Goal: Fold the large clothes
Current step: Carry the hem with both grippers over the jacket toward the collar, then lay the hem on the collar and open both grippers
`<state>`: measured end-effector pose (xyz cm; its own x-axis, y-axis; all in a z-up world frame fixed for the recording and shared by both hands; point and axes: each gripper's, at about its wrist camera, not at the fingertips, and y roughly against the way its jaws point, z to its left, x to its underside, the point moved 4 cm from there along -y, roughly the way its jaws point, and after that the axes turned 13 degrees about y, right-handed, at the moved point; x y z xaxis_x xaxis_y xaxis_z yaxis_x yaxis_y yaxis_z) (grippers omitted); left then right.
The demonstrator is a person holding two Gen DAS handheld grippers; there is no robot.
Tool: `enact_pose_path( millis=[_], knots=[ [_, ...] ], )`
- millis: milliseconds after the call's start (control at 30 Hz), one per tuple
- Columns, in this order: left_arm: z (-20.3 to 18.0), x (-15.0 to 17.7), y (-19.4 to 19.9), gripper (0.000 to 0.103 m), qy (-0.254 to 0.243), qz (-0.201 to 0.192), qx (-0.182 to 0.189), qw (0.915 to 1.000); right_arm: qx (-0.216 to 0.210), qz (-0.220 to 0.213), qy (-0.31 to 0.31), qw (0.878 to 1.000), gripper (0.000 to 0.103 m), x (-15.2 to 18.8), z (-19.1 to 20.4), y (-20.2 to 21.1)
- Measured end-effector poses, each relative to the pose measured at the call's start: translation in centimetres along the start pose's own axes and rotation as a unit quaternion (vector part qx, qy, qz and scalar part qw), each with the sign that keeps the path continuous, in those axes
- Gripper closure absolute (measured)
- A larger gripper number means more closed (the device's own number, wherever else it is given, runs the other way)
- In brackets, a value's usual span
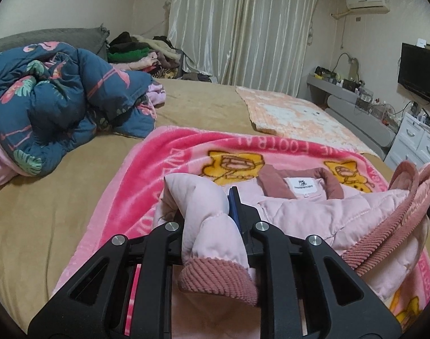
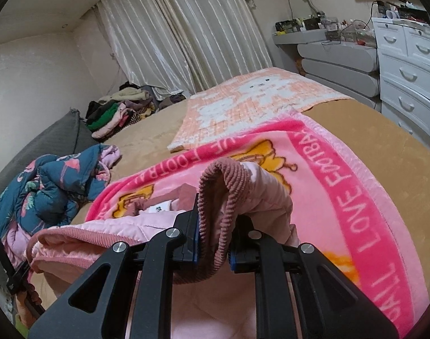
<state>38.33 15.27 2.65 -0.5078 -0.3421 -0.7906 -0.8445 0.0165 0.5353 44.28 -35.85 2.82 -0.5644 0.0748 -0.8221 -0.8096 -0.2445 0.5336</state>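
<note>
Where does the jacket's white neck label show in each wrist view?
Left wrist: the white neck label sits right of centre, inside the dusty-pink collar.
Right wrist: the label is small, left of centre, beside the hand-held gripper's left finger.
Shared landmark: the pink football blanket under the jacket.

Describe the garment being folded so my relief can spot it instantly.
On the tan bed, find the bright pink cartoon blanket. Lying on it is the pale pink quilted jacket. Unlike the blanket, it has dusty-rose ribbed cuffs and a white neck label.
</note>
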Motion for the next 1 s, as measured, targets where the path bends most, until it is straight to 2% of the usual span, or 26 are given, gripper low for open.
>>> enact_pose_path(
  millis=[200,333,400,433,467,500,600,633,700,733,767,800,867,933,1000],
  knots=[
    [0.4,0.8,-2.6,0.09,-0.002,0.02,-0.007,0.9998,-0.003,0.018,-0.019,1.0,0.087,0.9,-0.6,-2.6],
    [0.9,1.3,-3.9,0.09,0.005,0.033,-0.008,0.9994,-0.031,0.019,-0.061,0.997,0.079,1.4,-1.4,-3.5],
    [1.2,1.5,-4.3,0.09,0.012,0.039,-0.005,0.9992,-0.068,0.009,-0.098,0.993,0.07,1.5,-2.1,-3.5],
    [1.3,1.5,-4.5,0.09,0.016,0.042,-0.002,0.999,-0.087,0.004,-0.111,0.99,0.045,1.4,-2.2,-3.3],
    [1.4,1.5,-4.7,0.09,0.018,0.044,-0.001,0.9989,-0.104,-0.008,-0.132,0.986,0.03,1.5,-2.5,-3.0],
    [1.5,1.6,-4.8,0.09,0.02,0.045,0.0,0.9988,-0.102,-0.012,-0.139,0.985,0.012,1.5,-2.6,-2.6],
    [1.7,1.5,-5.0,0.085,0.036,0.052,0.02,0.9978,-0.106,-0.012,-0.12,0.987,0.012,2.0,-2.0,-2.1],
    [1.8,1.3,-4.9,0.08,0.047,0.051,0.031,0.9971,-0.089,-0.005,-0.096,0.991,0.012,2.4,-1.5,-2.1],
    [1.6,0.8,-4.2,0.064,0.062,0.05,0.055,0.9953,-0.066,0.017,-0.044,0.997,0.012,3.3,-0.3,-2.5],
    [1.5,0.5,-3.8,0.045,0.066,0.046,0.068,0.9944,-0.053,0.029,-0.021,0.998,0.011,3.9,0.3,-2.7],
    [1.1,0.1,-3.1,0.034,0.067,0.039,0.082,0.9936,-0.027,0.047,0.01,0.998,0.011,4.6,0.9,-3.2],
    [0.7,-0.4,-2.0,0.03,0.063,0.025,0.091,0.9936,-0.007,0.061,0.035,0.997,0.011,5.3,1.4,-3.7],
    [0.1,-1.0,0.0,0.013,0.048,-0.007,0.085,0.9952,0.016,0.067,0.068,0.995,0.011,6.4,2.0,-4.1],
    [-0.1,-1.4,1.8,0.01,0.026,-0.044,0.055,0.9972,0.044,0.062,0.097,0.992,0.011,6.9,2.3,-3.9],
    [0.2,-1.3,2.7,0.01,0.014,-0.055,0.027,0.998,0.082,0.056,0.132,0.986,0.007,7.4,2.3,-3.4]
  ],
)
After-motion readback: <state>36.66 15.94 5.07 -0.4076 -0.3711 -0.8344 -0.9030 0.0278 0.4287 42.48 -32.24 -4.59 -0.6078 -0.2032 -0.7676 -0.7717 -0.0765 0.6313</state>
